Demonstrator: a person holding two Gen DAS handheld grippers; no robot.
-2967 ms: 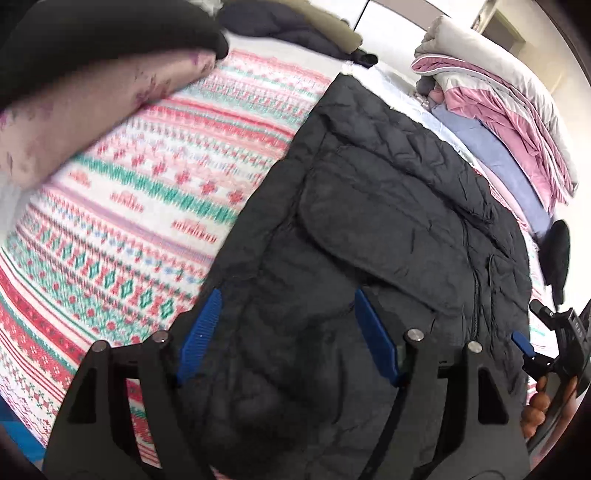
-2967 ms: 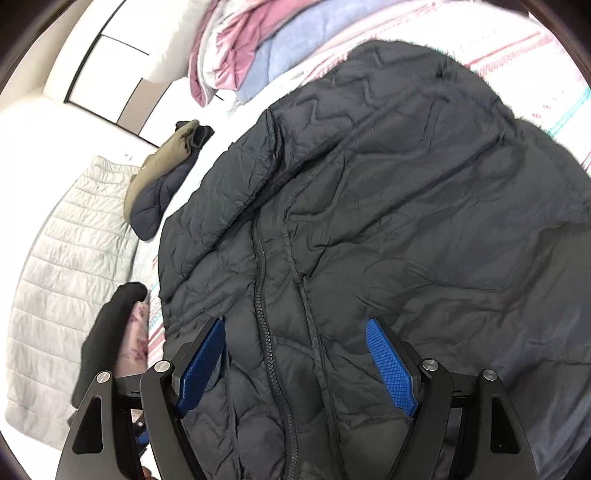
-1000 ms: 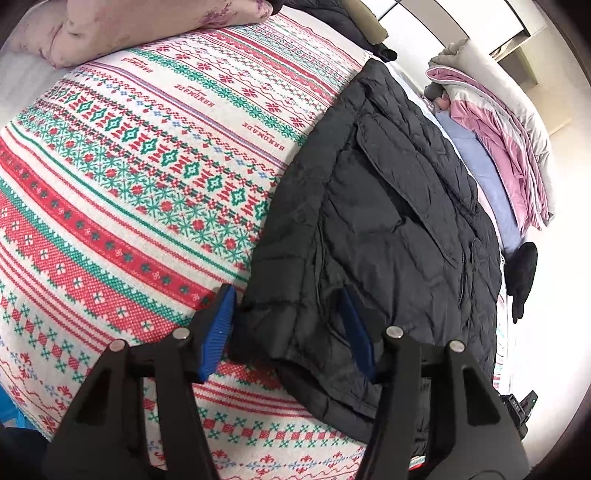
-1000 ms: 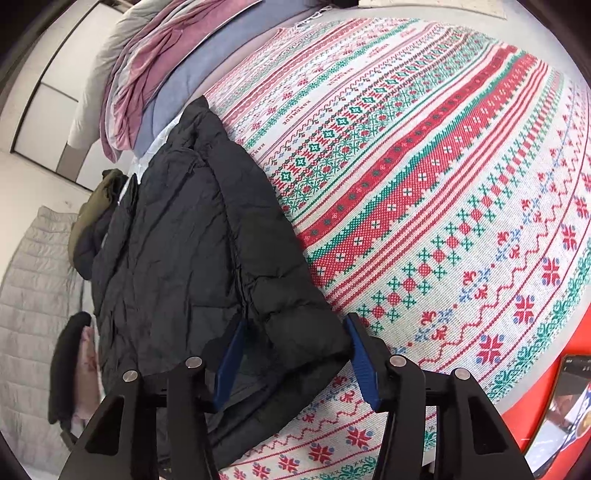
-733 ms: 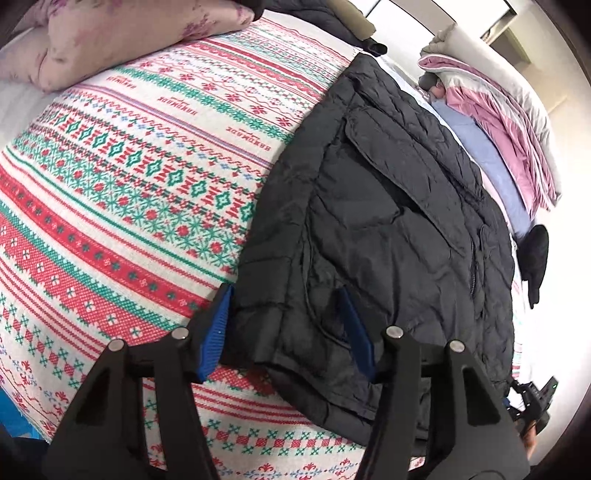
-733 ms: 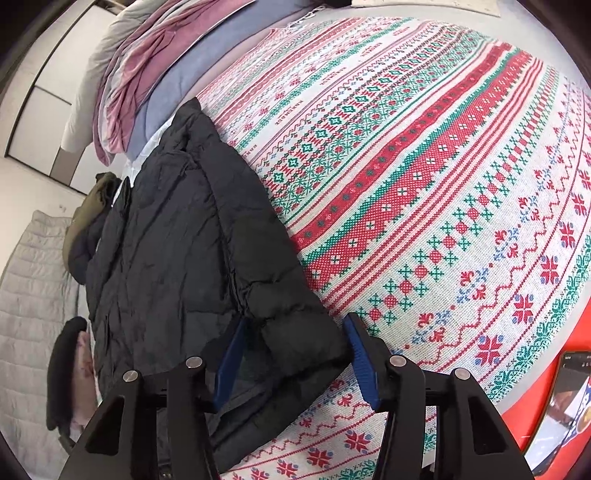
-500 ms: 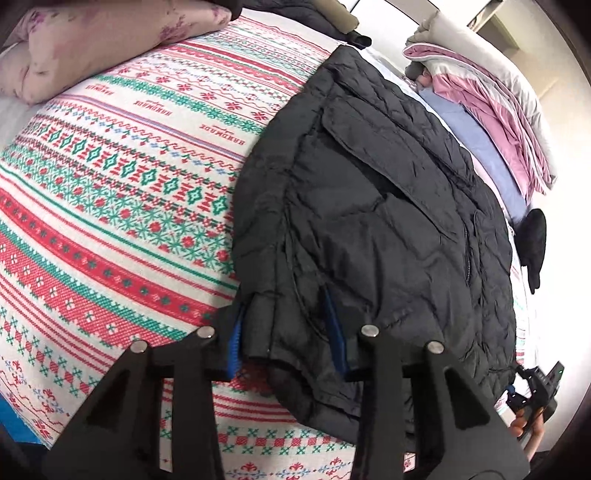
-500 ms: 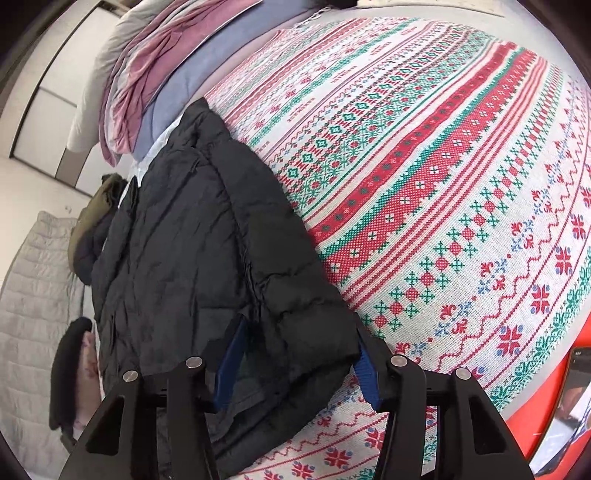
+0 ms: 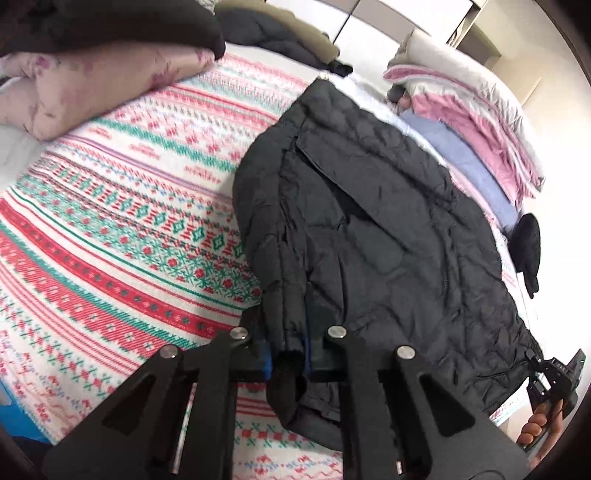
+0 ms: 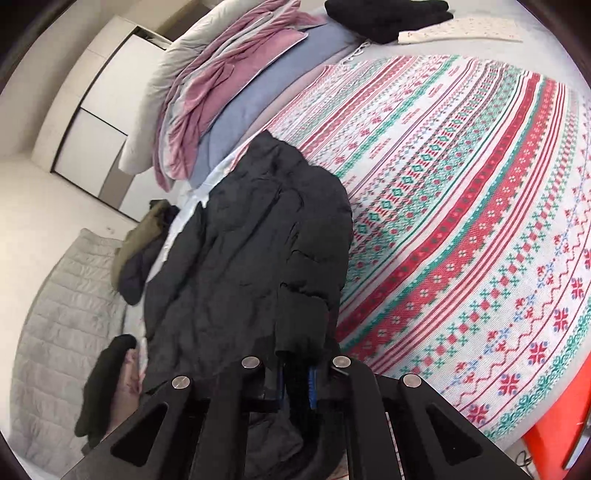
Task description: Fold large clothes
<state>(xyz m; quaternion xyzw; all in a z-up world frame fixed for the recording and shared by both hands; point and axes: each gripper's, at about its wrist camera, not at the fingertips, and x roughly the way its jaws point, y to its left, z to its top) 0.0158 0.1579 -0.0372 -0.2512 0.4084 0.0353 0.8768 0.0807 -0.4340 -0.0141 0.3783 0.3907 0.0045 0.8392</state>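
In the left wrist view, the patterned knit blanket (image 9: 122, 236) lies bare to the left of the black puffer jacket (image 9: 369, 229), giving open room there from the near edge up to the far left, where a floral pink pillow (image 9: 85, 85) with a dark garment on top blocks the way. Far beyond the jacket's collar a dark and olive coat (image 9: 291, 40) lies heaped. To the right, folded pink and blue bedding (image 9: 476, 122) crowds the jacket's far side, and a black glove (image 9: 528, 247) lies just beside its edge. In the right wrist view, the blanket (image 10: 461, 206) is bare to the right of the jacket (image 10: 251, 258); black clothing (image 10: 388, 14) sits at the far edge.
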